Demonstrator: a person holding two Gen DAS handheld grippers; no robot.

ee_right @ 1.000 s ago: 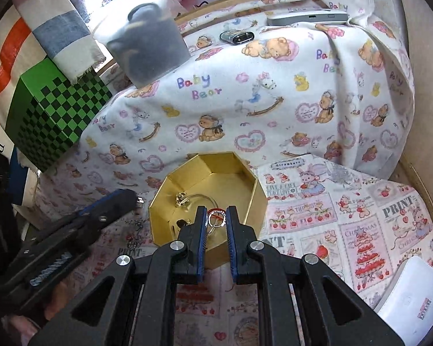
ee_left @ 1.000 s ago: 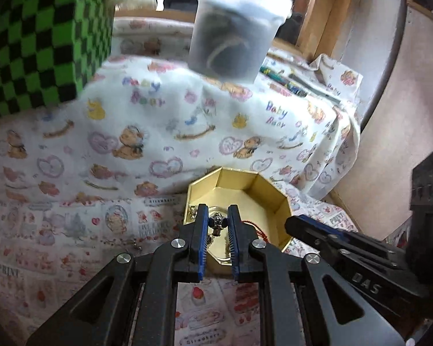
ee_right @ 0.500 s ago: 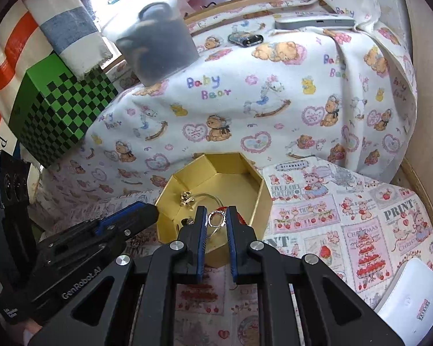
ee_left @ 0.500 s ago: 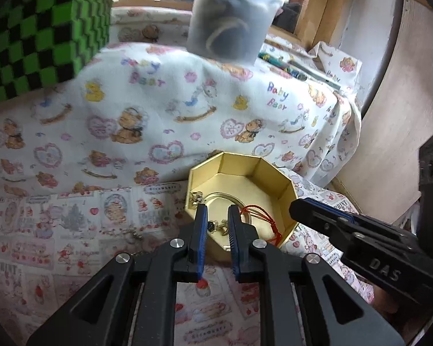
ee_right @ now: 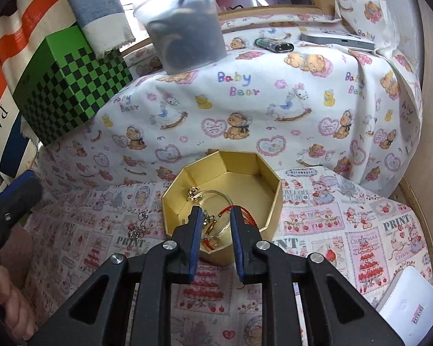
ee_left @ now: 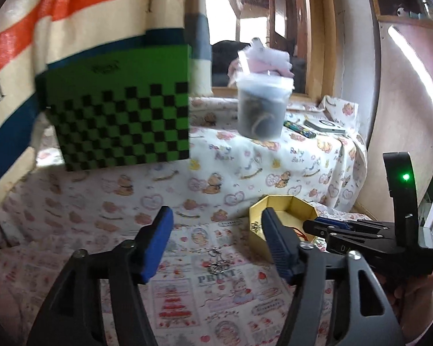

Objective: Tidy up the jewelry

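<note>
Gold octagonal cardboard box (ee_right: 270, 194): holds bangle, red cord, charms. Silver chain trinket (ee_left: 216, 263) lies just left of it on the table. My left gripper (ee_left: 215, 240), just opened wide, empty; my right gripper (ee_right: 215, 222), parting over the box, empty. Straddle the trinket squarely before closing.

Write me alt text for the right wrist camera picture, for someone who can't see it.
The right gripper, jaws slightly parted and having just been opening, hangs over an open gold octagonal box holding a clear bangle, a red cord and small gold pieces. A silver trinket lies on the printed cloth left of the box.
</note>
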